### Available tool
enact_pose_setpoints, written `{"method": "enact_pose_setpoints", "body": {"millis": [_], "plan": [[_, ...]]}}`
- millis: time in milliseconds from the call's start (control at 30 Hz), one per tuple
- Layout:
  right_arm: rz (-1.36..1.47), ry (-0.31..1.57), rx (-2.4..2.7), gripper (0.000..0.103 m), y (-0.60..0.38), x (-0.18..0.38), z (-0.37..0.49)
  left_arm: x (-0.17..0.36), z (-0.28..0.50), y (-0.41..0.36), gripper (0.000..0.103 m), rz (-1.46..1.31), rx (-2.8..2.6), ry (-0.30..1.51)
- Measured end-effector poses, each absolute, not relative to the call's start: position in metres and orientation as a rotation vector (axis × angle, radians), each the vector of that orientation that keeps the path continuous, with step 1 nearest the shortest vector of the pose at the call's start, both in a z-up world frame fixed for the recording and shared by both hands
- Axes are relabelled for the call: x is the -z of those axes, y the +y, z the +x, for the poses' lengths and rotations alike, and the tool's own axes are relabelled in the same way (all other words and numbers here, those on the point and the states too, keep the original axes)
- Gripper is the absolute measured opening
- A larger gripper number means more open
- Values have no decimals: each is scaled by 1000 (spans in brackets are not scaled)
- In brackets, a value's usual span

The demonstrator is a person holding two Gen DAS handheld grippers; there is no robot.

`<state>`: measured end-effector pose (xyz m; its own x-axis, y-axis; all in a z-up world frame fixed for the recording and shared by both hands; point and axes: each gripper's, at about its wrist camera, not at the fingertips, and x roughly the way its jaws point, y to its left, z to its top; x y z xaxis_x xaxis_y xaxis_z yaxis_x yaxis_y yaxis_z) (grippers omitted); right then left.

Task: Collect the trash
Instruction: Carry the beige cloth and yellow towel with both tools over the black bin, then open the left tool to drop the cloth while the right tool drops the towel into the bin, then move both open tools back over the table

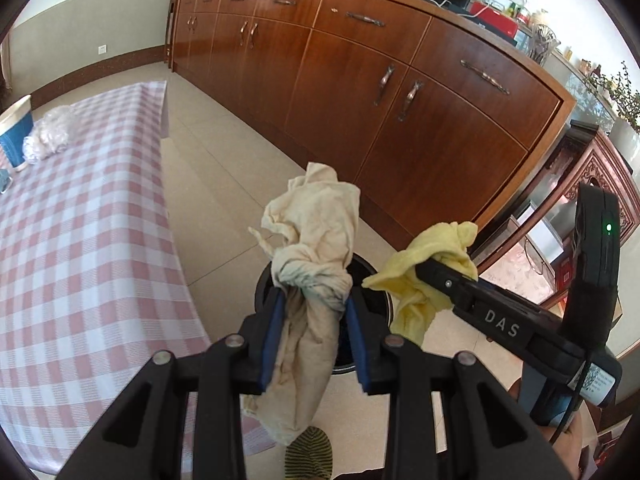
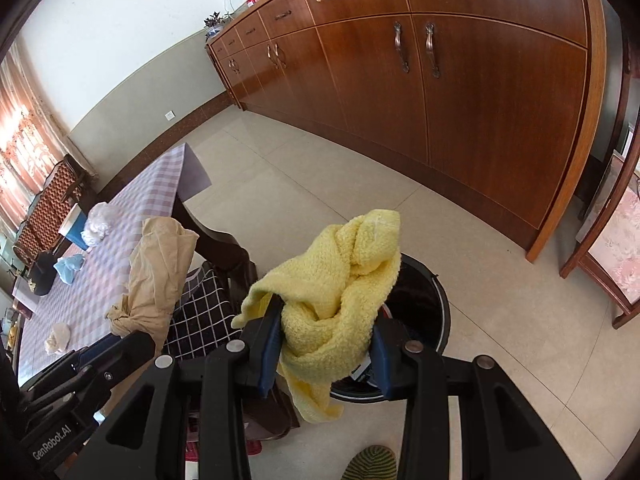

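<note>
Beige, crumpled and knotted cotton cloth (image 1: 316,240) sits clamped between the blue-padded fingers (image 1: 273,338) of the left gripper (image 1: 314,300), in the lower centre of the left wrist view. Its upper part stands above the fingertips; its lower part hangs down between the jaws. In the right wrist view the same cloth (image 2: 160,276) appears at centre left, held by the left gripper (image 2: 128,336).

Right gripper (image 2: 326,320) is closed on a yellow knitted towel (image 2: 336,280), bunched between its blue pads (image 2: 270,350) in the lower centre of that view; one end hangs below the jaws. In the left wrist view the towel (image 1: 424,276) and the right gripper (image 1: 424,270) enter from the right.

Directly behind and below both loads stands a round black trash bin with an open top (image 2: 424,304) on the pale tiled floor (image 2: 320,168). In the left wrist view only parts of the bin rim (image 1: 370,268) show around the beige cloth.

Further items:
- Table with a pink-and-white checked cloth (image 1: 80,260) fills the left of the left wrist view.
- White crumpled plastic wad (image 1: 52,136) lies on it at upper left, touching a blue-and-white cup (image 1: 16,136).
- White paper wad (image 2: 58,338) and light blue wad (image 2: 70,266) lie on the table at the left of the right wrist view.
- Long brown wooden cabinet with metal handles (image 1: 360,80) spans the upper part of both views.
</note>
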<state>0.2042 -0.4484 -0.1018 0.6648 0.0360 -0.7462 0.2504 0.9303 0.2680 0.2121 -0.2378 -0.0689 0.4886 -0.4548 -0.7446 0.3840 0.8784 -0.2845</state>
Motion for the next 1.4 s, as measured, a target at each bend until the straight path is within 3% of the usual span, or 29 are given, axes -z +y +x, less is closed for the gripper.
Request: {"method": "enact_pose_setpoints", "body": {"millis": [333, 567, 633, 667, 700, 800, 1400], "plan": [[330, 953, 176, 41, -480, 137, 250, 119, 232, -282, 33, -62, 473, 1035], [306, 1010, 209, 47, -488, 155, 274, 144, 248, -295, 37, -50, 458, 1098], [298, 1023, 225, 54, -491, 158, 278, 148, 251, -298, 44, -53, 454, 1102], [292, 1030, 239, 59, -492, 160, 279, 149, 253, -299, 53, -53, 451, 1107], [289, 1033, 254, 62, -494, 161, 280, 151, 254, -300, 63, -56, 452, 1111], [300, 1024, 287, 64, -501, 158, 278, 151, 256, -304, 75, -50, 447, 1106], [414, 845, 300, 64, -488, 106, 223, 73, 229, -270, 75, -80, 516, 921]]}}
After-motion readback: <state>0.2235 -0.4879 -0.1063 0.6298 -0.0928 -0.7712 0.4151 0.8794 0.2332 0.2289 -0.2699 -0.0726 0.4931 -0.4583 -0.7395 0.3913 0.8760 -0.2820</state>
